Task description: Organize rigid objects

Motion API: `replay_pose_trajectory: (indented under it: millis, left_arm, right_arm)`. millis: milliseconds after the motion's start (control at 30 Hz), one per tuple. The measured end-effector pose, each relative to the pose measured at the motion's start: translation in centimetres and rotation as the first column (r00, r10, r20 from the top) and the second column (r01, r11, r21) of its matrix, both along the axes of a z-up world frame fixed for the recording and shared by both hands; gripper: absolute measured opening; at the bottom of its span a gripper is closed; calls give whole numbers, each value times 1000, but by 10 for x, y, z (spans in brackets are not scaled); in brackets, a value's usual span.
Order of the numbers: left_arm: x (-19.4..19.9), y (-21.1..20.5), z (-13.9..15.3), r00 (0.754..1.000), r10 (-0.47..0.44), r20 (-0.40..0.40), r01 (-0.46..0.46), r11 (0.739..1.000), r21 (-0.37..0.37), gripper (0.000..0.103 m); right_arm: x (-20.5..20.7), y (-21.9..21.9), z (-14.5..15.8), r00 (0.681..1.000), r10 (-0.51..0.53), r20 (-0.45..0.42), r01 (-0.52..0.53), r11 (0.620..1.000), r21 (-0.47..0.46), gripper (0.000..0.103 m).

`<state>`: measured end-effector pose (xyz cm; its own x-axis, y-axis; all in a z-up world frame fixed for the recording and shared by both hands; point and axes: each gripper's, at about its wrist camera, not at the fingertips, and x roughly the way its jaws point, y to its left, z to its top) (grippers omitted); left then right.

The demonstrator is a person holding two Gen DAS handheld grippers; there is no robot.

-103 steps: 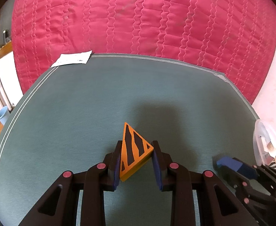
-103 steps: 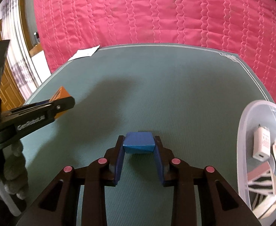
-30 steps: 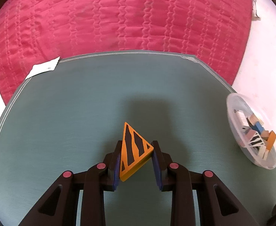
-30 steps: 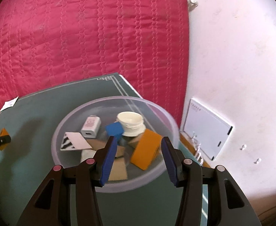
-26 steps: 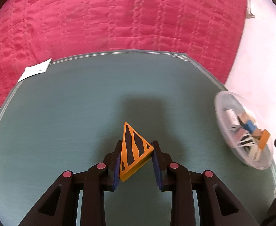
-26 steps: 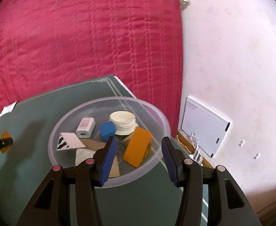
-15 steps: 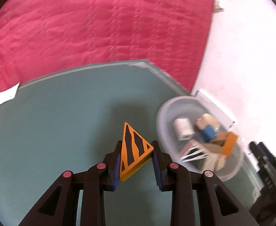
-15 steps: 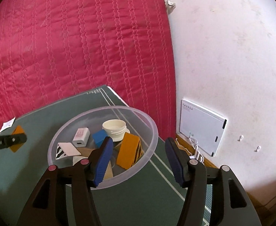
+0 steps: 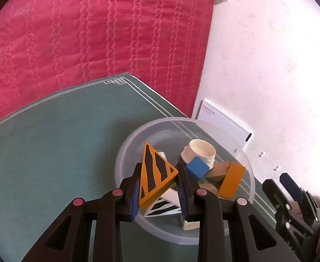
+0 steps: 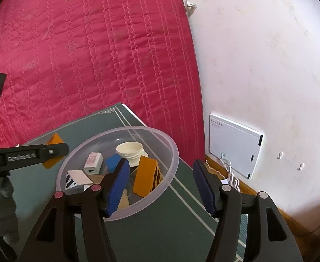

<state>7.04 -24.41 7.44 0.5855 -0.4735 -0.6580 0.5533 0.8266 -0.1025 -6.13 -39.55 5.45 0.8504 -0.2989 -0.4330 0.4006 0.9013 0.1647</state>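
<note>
One orange striped wedge [image 9: 154, 173], pinched in the left gripper [image 9: 157, 187], now hangs over the clear bowl [image 9: 127, 150] at lower centre. The right gripper [image 10: 162, 185], jaws opening and empty, has dropped its blue block [image 10: 113, 160] inside; the wedge goes next, I'd say.

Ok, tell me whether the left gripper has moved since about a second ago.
Yes. The left gripper, shut on the orange striped triangle, has swung toward the clear bowl, which now sits under its fingertips instead of far right.

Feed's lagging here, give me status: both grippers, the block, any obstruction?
Left gripper shut on orange striped triangle, over the clear bowl. Right gripper empty, jaws opening. Nothing blocking the drop.
</note>
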Motion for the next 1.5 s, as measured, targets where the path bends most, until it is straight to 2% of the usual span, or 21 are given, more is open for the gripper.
replay_pose_trajectory:
  millis: [233, 267, 300, 367, 667, 767, 967, 1033, 1200, 1500]
  left_arm:
    - [9, -26, -6, 999, -40, -22, 40, 999, -4, 31]
    - [10, -28, -7, 999, -42, -26, 42, 999, -5, 38]
    - [10, -28, -7, 999, -42, -27, 41, 999, -7, 51]
    - [11, -26, -7, 1000, -27, -14, 27, 1000, -12, 69]
    - [13, 10, -9, 996, 89, 8, -89, 996, 11, 78]
    - [8, 18, -7, 991, 127, 44, -129, 991, 39, 84]
    - [-12, 28, -5, 980, 165, 113, -174, 982, 76, 102]
    - [-17, 32, -4, 974, 179, 140, -193, 977, 94, 102]
    - [-30, 40, -5, 961, 201, 190, -227, 966, 126, 102]
    - [-42, 53, 0, 946, 230, 227, -259, 960, 105, 102]
  right_arm:
    - [0, -2, 0, 1000, -7, -4, 7, 1000, 11, 62]
    - [0, -2, 0, 1000, -7, -5, 8, 1000, 12, 62]
    - [-1, -2, 0, 1000, -7, -5, 7, 1000, 12, 62]
    - [-1, -2, 0, 1000, -6, -5, 6, 1000, 11, 62]
    - [-1, -2, 0, 1000, -9, -7, 9, 1000, 3, 62]
    - [-1, -1, -1, 1000, -9, -13, 9, 1000, 0, 64]
    - [-2, 2, -2, 1000, -2, -17, 2, 1000, -4, 82]
    - [-3, 4, -2, 1000, 15, -18, -15, 1000, 0, 90]
    - [0, 6, -6, 995, 76, -63, -74, 997, 32, 92]
    - [-4, 19, 5, 993, 86, -77, -88, 996, -27, 94]
